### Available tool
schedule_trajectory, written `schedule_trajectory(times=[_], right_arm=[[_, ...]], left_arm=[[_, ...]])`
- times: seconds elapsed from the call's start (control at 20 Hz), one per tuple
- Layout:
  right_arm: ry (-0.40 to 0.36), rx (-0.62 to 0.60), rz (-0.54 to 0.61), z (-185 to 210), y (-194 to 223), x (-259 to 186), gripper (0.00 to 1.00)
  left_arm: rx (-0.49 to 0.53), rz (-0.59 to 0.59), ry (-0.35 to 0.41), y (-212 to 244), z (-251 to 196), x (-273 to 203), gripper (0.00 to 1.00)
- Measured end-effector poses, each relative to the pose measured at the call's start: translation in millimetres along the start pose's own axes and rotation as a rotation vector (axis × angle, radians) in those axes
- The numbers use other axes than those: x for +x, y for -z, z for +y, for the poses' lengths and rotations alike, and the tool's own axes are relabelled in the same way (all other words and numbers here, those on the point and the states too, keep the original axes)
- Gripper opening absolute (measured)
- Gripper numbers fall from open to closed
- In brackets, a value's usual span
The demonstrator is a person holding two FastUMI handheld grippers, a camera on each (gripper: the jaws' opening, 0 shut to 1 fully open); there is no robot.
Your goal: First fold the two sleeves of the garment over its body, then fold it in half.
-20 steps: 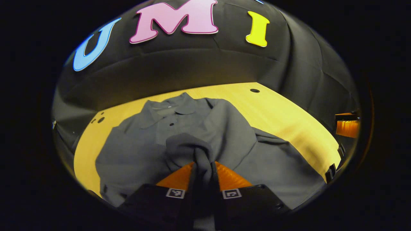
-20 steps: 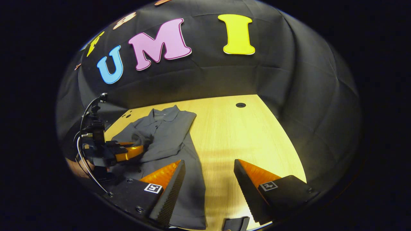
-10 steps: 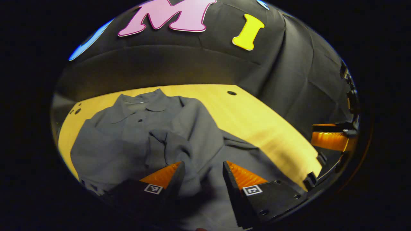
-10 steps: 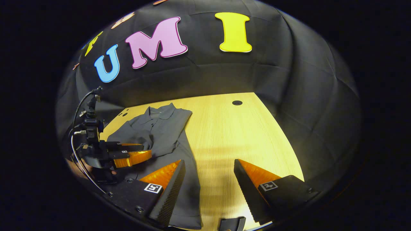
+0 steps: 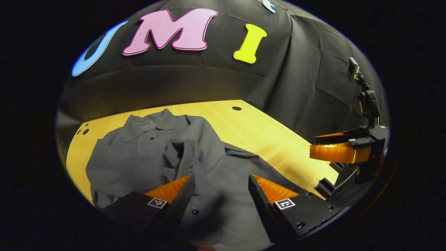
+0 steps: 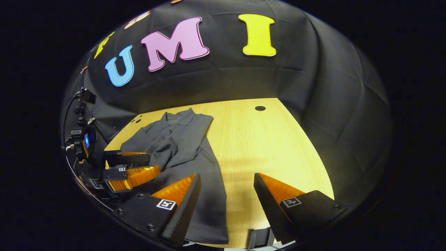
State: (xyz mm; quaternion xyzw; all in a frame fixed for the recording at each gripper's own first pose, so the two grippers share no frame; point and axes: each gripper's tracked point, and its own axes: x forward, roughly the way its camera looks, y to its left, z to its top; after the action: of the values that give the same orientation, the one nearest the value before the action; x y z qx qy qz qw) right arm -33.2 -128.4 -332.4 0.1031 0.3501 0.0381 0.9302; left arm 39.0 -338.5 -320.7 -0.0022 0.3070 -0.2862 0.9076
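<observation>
Garment (image 5: pixel 216 170) flat on desk (image 5: pixel 271 136), collar toward far edge, hem at near edge. Both sleeves lying over body (sleeve step looks done). Left gripper (image 5: pixel 220 188) and right gripper (image 6: pixel 226 190) agape, empty, near hem; likely staging for half-fold.

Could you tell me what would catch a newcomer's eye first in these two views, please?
The dark grey shirt lies on the left part of the pale wooden table, collar toward the far wall, with one sleeve bunched over its chest. The left gripper hangs open over the shirt's lower half. The right gripper is open too, over the shirt's edge and bare wood.
</observation>
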Motion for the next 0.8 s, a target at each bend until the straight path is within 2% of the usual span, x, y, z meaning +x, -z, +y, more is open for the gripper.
schedule_trajectory(times=[0.3, 0.8], right_arm=[[0.014, -0.004, 0.057, 9.6, 36.1, -26.8, 0.94], [0.049, -0.026, 0.186, 17.1, 103.2, -37.7, 0.94]], left_arm=[[-0.039, -0.006, -0.077, 21.4, 41.2, -73.6, 0.96], [-0.064, 0.106, -0.301, 96.2, 141.2, -179.6, 0.96]])
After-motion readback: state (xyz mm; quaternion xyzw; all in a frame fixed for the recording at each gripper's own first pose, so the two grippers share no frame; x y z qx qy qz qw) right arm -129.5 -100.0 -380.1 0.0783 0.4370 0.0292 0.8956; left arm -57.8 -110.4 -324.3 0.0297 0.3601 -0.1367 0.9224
